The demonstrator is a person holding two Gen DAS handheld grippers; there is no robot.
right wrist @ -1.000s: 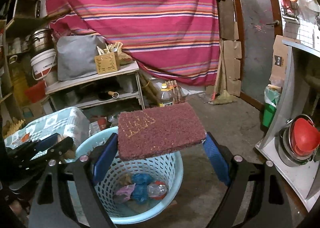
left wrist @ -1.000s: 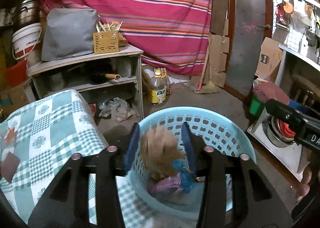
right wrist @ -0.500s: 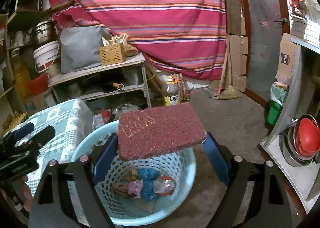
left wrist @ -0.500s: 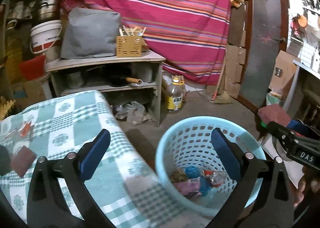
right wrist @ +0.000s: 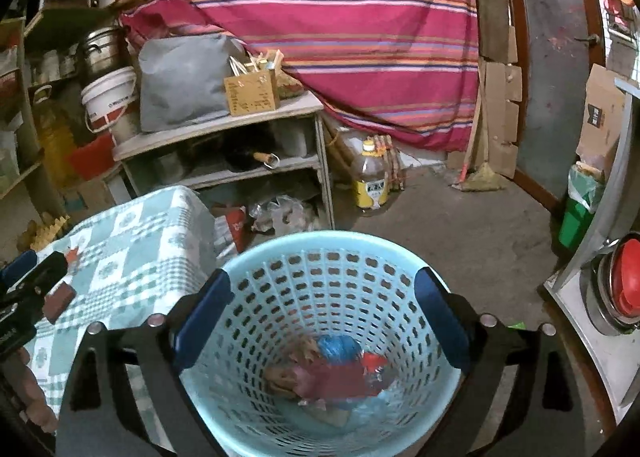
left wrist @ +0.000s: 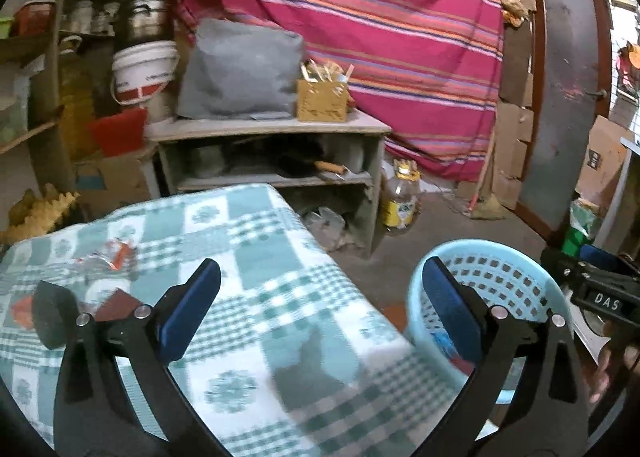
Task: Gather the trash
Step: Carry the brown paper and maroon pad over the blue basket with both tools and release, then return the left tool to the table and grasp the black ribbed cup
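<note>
Right gripper (right wrist: 320, 317) hangs directly over the blue basket (right wrist: 332, 249), pitched down into it, so a let-go piece falls straight in. Its jaws have just been opening and now stand wide, nothing between them. A dark red scouring pad (right wrist: 332, 379) lies at the basket bottom, below the gripper, on top of a blue wrapper and other scraps.

Left gripper (left wrist: 316, 309) is also spread wide and empty, its jaws having just been opening. It tilts downward over the checked cloth of the counter (left wrist: 248, 257), the basket off to its right. Likely reason: more trash waits there. A small brown pad (left wrist: 116, 303) lies just left of its left finger, and a red-and-white wrapper (left wrist: 116, 255) lies ahead, further left.

Judgement: left hand takes the next pickup.
</note>
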